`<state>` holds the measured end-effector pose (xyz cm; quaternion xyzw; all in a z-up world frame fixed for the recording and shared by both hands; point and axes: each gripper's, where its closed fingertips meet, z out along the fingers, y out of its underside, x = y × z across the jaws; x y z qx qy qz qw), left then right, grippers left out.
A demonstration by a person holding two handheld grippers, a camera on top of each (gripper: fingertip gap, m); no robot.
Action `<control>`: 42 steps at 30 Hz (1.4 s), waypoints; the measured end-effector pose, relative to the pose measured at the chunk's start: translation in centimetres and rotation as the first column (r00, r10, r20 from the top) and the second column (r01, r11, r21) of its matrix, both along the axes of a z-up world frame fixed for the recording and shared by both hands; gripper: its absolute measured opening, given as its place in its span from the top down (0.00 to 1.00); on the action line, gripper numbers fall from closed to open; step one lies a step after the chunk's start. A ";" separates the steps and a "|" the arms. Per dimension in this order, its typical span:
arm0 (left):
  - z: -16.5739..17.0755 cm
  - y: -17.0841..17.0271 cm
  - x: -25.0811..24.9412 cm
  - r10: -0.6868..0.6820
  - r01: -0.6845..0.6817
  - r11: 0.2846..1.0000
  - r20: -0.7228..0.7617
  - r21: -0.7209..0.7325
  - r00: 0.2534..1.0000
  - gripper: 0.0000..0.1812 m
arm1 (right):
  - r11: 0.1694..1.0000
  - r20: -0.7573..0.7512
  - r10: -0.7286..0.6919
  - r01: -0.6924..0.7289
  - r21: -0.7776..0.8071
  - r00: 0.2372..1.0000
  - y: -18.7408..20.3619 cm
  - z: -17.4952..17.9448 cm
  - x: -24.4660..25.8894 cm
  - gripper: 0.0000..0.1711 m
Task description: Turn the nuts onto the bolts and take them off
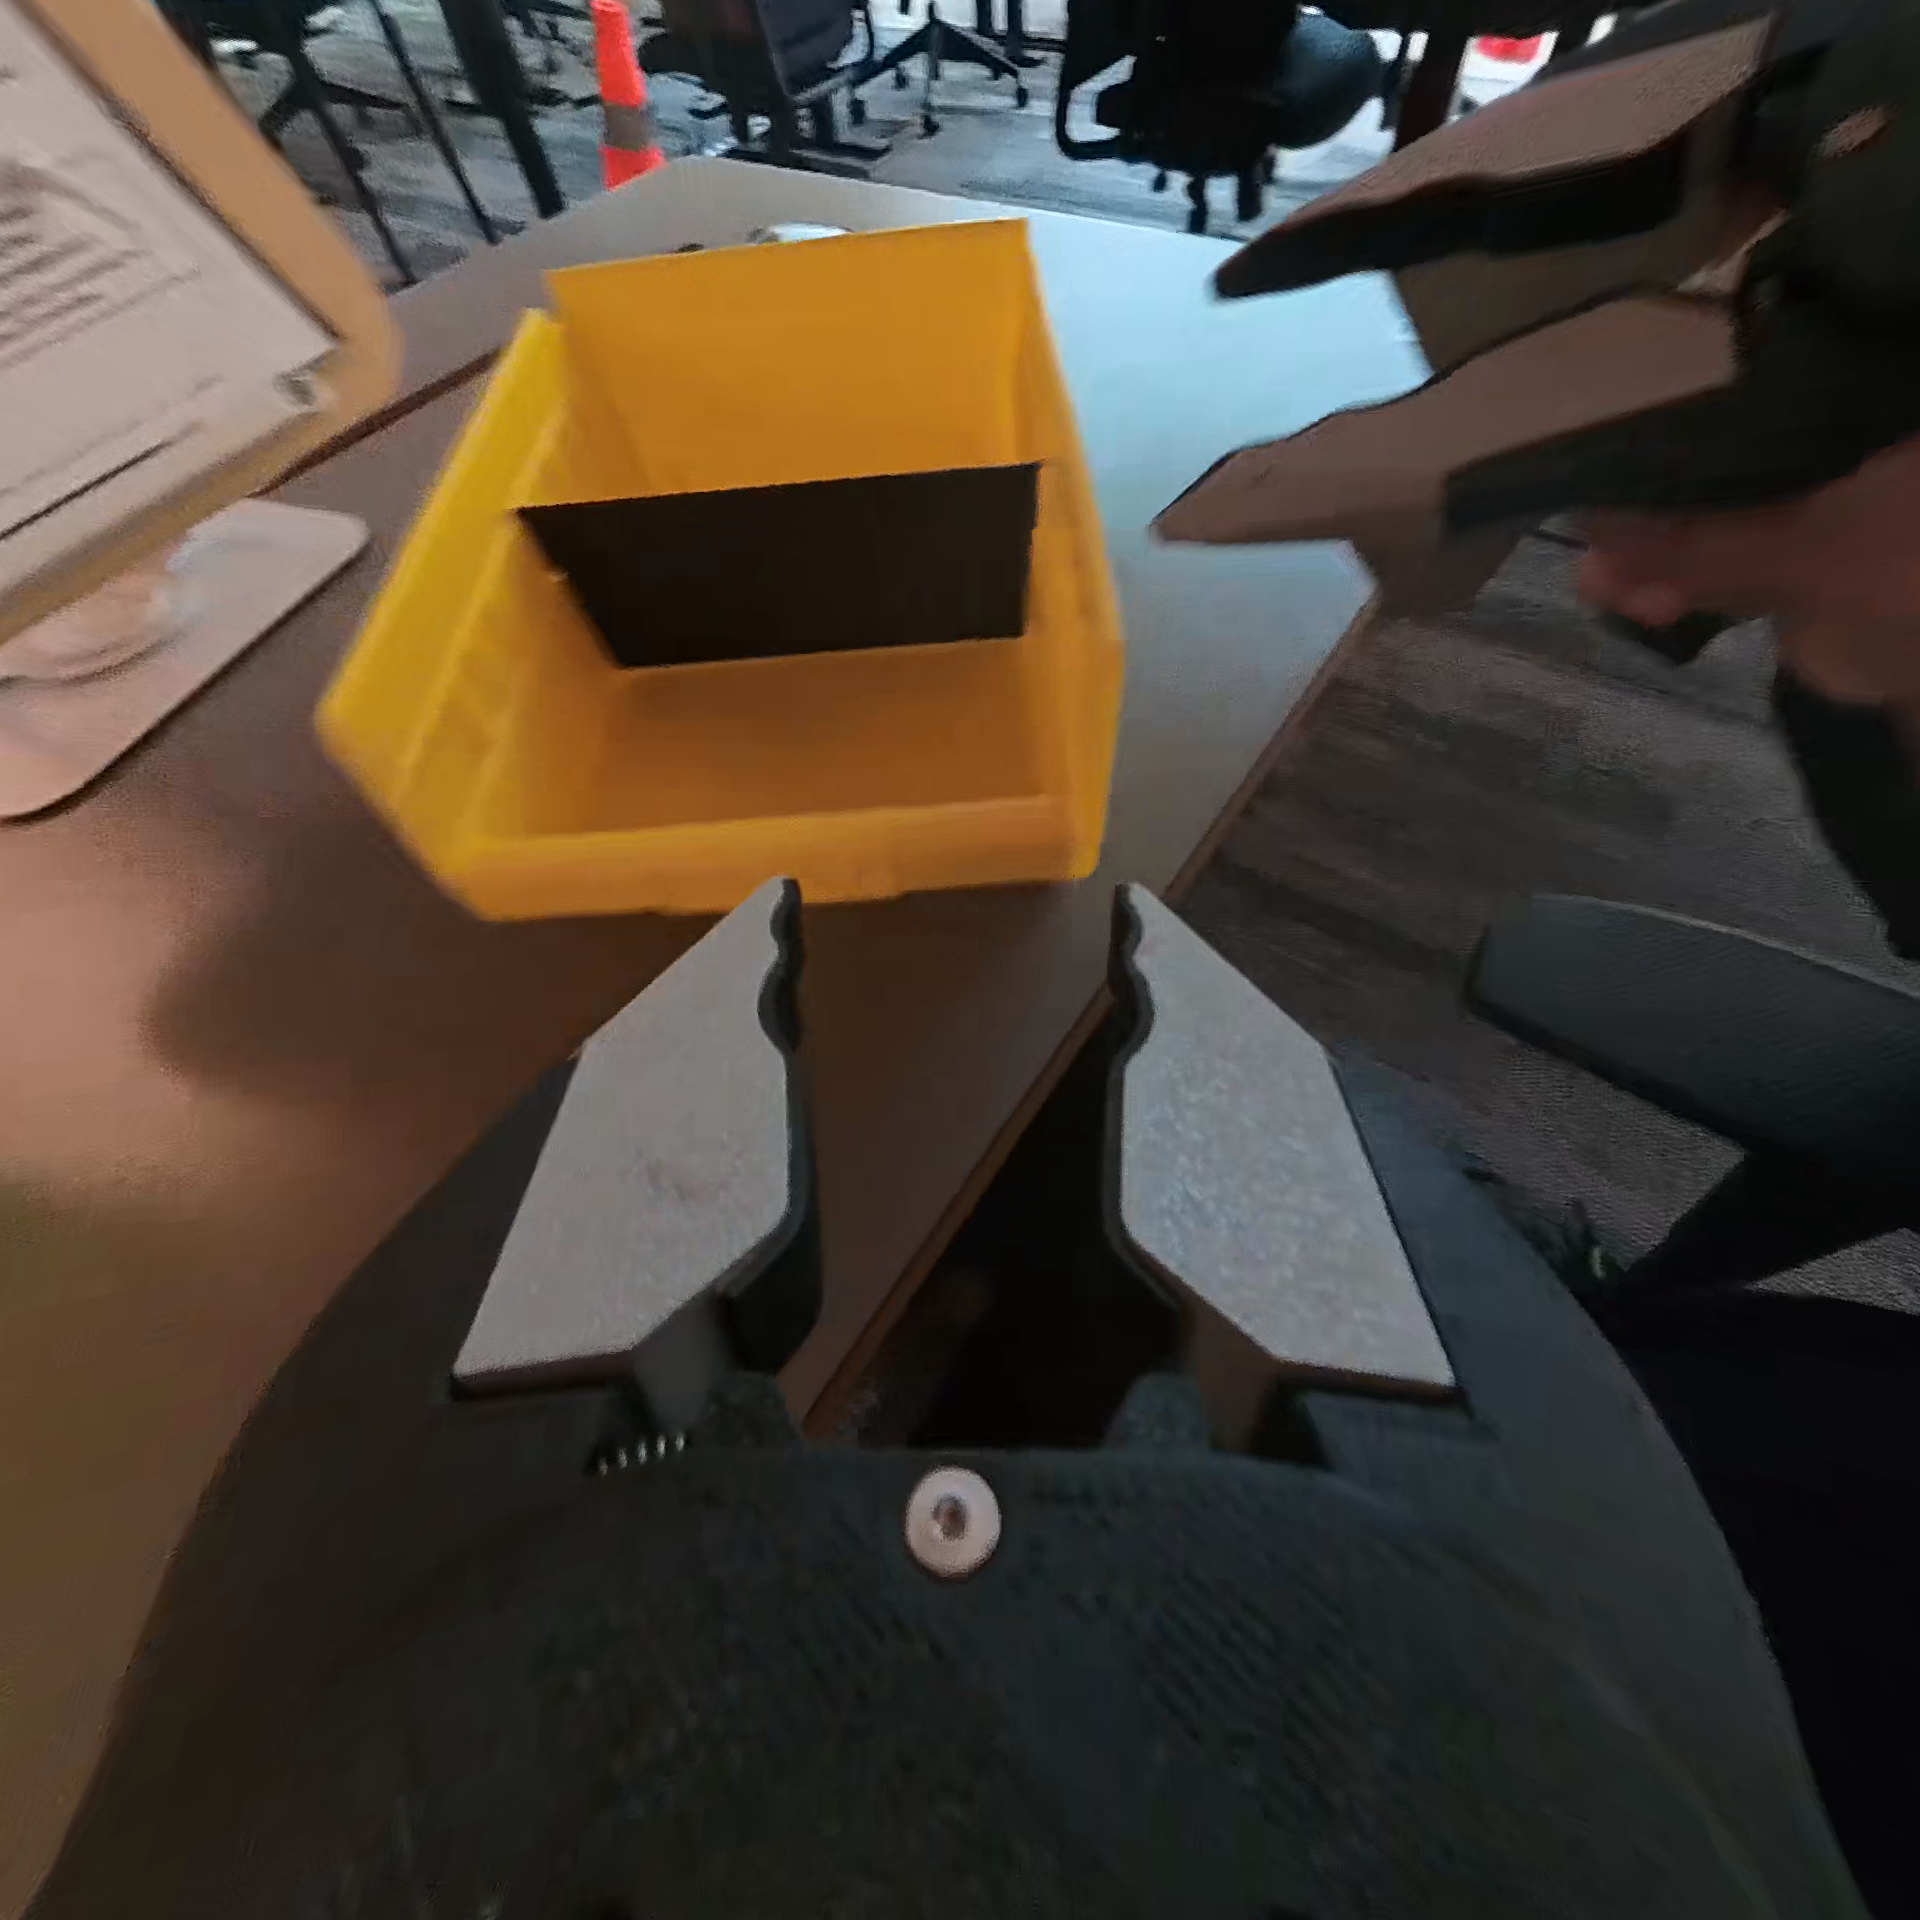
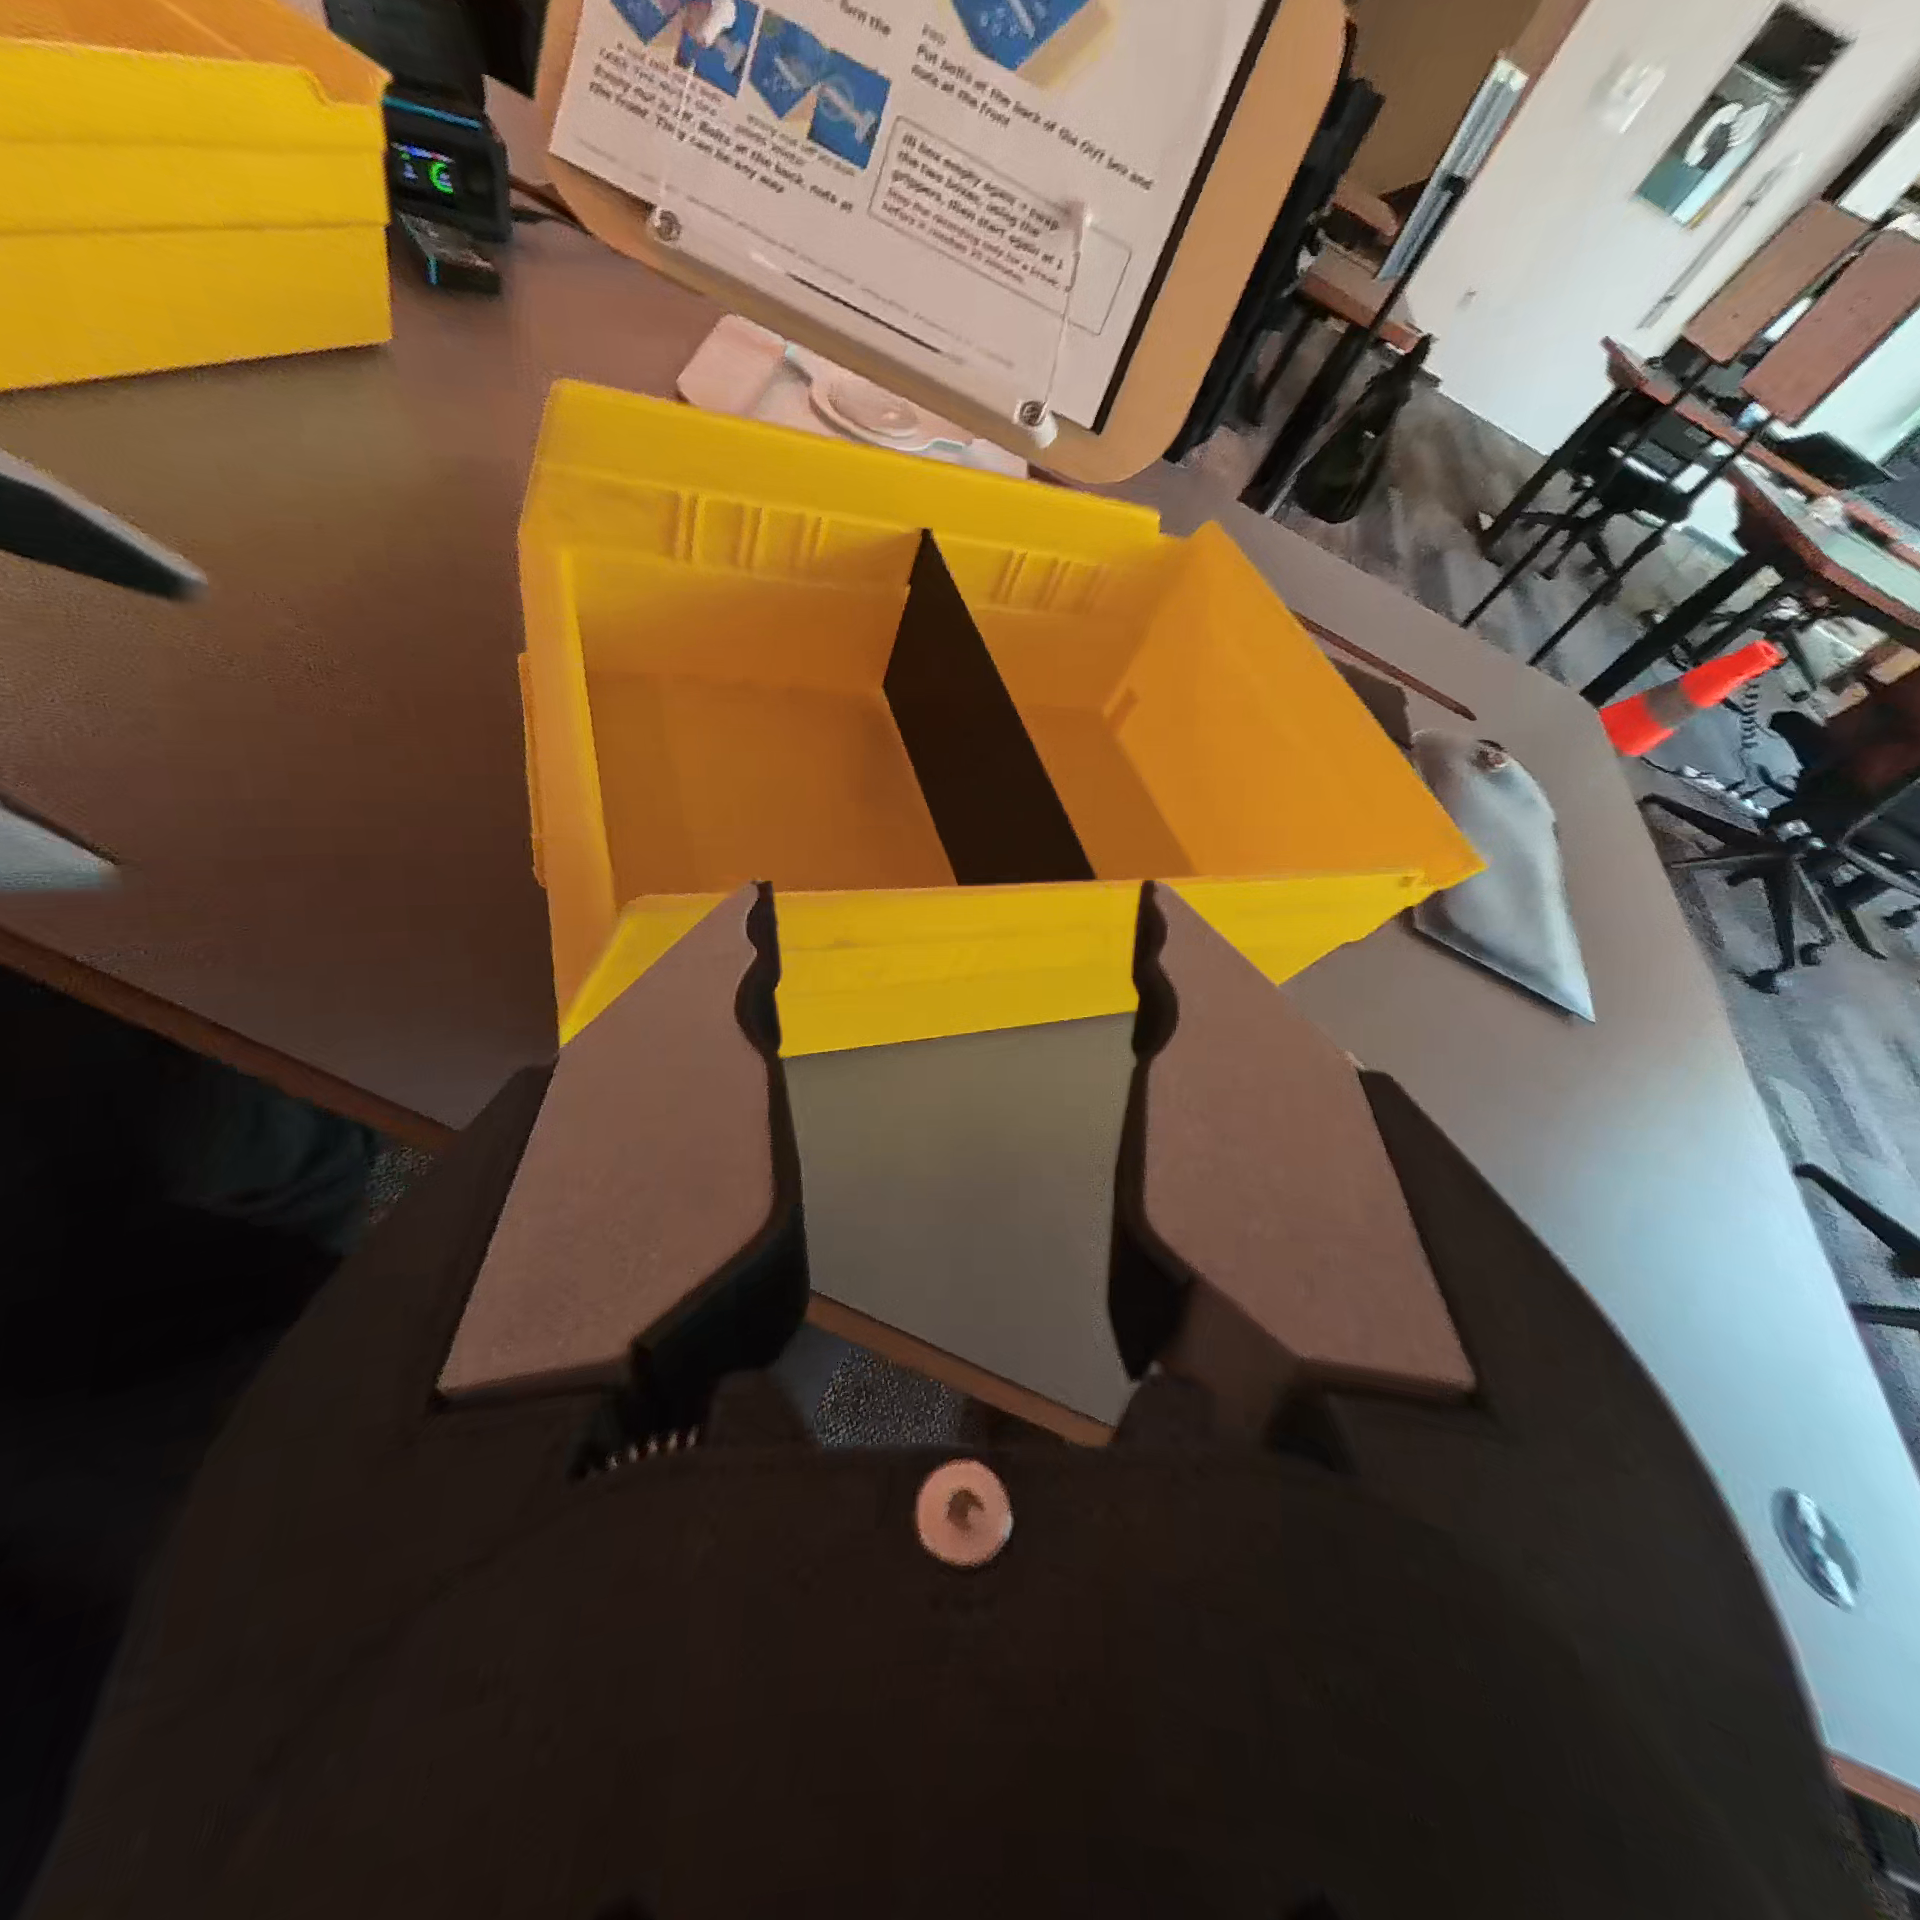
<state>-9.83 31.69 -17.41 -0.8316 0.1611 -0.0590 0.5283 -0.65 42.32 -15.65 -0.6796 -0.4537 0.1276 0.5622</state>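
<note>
Left tongs (image 1: pixel 956 914), seen along their own two fingers, stand well apart and hold nothing; they hang over the near edge of the dark tabletop (image 1: pixel 312 1018), short of a yellow bin (image 1: pixel 748 831) and clear of it. Right tongs (image 2: pixel 951 914) are likewise spread wide and empty, their tips just at the bin's near wall (image 2: pixel 935 966) as framed, though contact cannot be told. In the left wrist view the right tongs (image 1: pixel 1195 405) also appear at upper right, fingers parted, above the tabletop beside the bin. A black divider (image 2: pixel 977 748) splits the bin into two compartments; both floors show bare yellow plastic. No nut or bolt can be made out in either view. A second yellow bin (image 2: pixel 187 208) sits at the far left of the tabletop, well apart from the first. Behind the divided bin stands a printed instruction board (image 2: pixel 883 156) on a clear base. A grey pouch (image 2: pixel 1496 852) lies just beside the bin's right corner. An orange cone (image 2: pixel 1683 707) stands on the floor beyond.
</note>
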 end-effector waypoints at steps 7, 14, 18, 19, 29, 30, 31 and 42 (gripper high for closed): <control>-0.6 -3.7 -8.9 0.194 -0.194 0.981 -0.004 0.007 0.981 0.69 | 0.991 0.038 0.122 -0.124 0.043 0.992 -4.8 1.4 -6.0 0.63; 0.3 -7.3 -15.4 0.320 -0.320 0.948 -0.036 0.005 0.947 0.67 | 0.995 0.243 -0.067 0.047 0.085 0.968 1.3 -2.4 -3.1 0.67; 0.2 -9.1 -18.4 0.377 -0.378 0.926 -0.032 -0.011 0.926 0.67 | 0.967 0.241 -0.245 0.219 0.130 0.939 6.7 -1.8 3.1 0.83; 0.0 -9.4 -18.9 0.388 -0.389 0.921 -0.036 -0.017 0.921 0.67 | 0.963 0.240 -0.263 0.240 0.120 0.934 7.7 -1.6 4.3 0.82; -1.5 -12.0 -22.0 0.474 -0.476 0.877 -0.049 -0.056 0.879 0.66 | 0.983 0.074 0.140 -0.130 -0.126 0.987 -2.2 -0.7 0.2 0.62; -1.9 -12.0 -22.2 0.480 -0.481 0.874 -0.042 -0.064 0.876 0.65 | 0.974 0.098 0.190 -0.174 -0.146 0.977 -3.9 -1.8 -1.5 0.65; -2.1 -11.8 -22.3 0.484 -0.486 0.872 -0.034 -0.067 0.874 0.65 | 0.965 0.131 0.227 -0.204 -0.166 0.965 -5.2 -2.9 -3.3 0.67; -4.4 -11.9 -25.3 0.505 -0.502 0.858 -0.006 -0.110 0.863 0.62 | 0.996 0.474 -0.035 0.071 -0.058 0.880 4.4 -7.6 1.2 0.55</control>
